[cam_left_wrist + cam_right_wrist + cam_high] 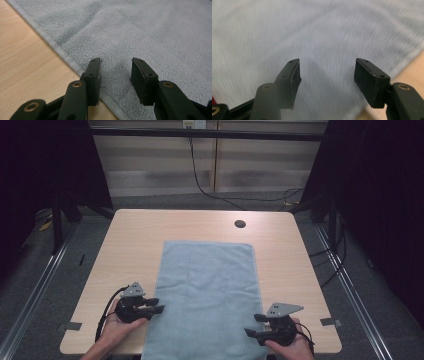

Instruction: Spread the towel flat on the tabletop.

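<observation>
- Nearest the table's near edge, the right gripper (256,325) sits in the person's right hand (295,347) at the near right corner, jaws pointing left over the right side of the towel (205,295).
- The right gripper view looks along those jaws: the gripper (327,71) stands wide open above blurred blue-grey terry, nothing between the pads, and a strip of bare wood shows at the lower right. The high view alone shows where this sits on the table.
- A little farther in, on the near left, the left gripper (158,305) lies in the left hand (116,325), jaws pointing right and reaching just to the towel's left edge.
- The left gripper view adds what the high view cannot: the gripper (116,72) has its jaws partly apart, holding nothing, with the towel's stitched hem (50,42) running slantwise past the left jaw and the pale table (22,62) beyond it. Whether the tips touch the cloth I cannot tell.
- The towel (150,32) lies flat and spread along the middle of the table (130,240), its near end hanging at or over the near edge, its far end well short of the far edge.
- Beyond it, near the far edge, the high view shows a round cable hole (240,224) in the tabletop, right of centre.
- Farthest off, a black cable (200,180) hangs down the wall panel to the floor.
</observation>
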`<control>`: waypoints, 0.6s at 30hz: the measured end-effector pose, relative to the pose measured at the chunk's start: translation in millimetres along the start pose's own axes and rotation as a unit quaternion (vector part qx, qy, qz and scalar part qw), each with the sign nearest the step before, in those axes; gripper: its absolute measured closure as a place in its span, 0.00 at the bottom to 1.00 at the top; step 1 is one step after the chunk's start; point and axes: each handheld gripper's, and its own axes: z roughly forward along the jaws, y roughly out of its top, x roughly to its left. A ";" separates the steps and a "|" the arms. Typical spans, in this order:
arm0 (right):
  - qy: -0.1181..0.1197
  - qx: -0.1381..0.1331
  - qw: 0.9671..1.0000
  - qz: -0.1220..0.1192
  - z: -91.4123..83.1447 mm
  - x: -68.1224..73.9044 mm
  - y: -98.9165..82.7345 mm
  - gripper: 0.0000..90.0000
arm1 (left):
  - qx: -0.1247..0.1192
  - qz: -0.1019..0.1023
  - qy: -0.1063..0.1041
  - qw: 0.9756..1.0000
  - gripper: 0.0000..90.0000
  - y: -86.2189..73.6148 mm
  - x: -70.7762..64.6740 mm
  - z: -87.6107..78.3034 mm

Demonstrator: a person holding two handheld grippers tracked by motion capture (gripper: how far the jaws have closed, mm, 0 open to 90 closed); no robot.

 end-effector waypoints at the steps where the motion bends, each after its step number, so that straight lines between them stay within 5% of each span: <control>1: 0.005 -0.016 1.000 0.009 -1.1 -2.5 2.7 0.42 | 0.001 -0.006 -0.001 1.000 0.66 1.1 -0.4 -0.5; 4: 0.006 -0.049 0.998 0.037 -2.4 -14.1 12.0 0.41 | -0.013 -0.008 0.003 1.000 0.60 9.6 0.4 -0.4; 18: -0.035 -0.073 0.995 0.060 22.9 -59.6 66.1 0.42 | -0.050 -0.034 0.024 0.998 0.48 61.3 34.0 17.7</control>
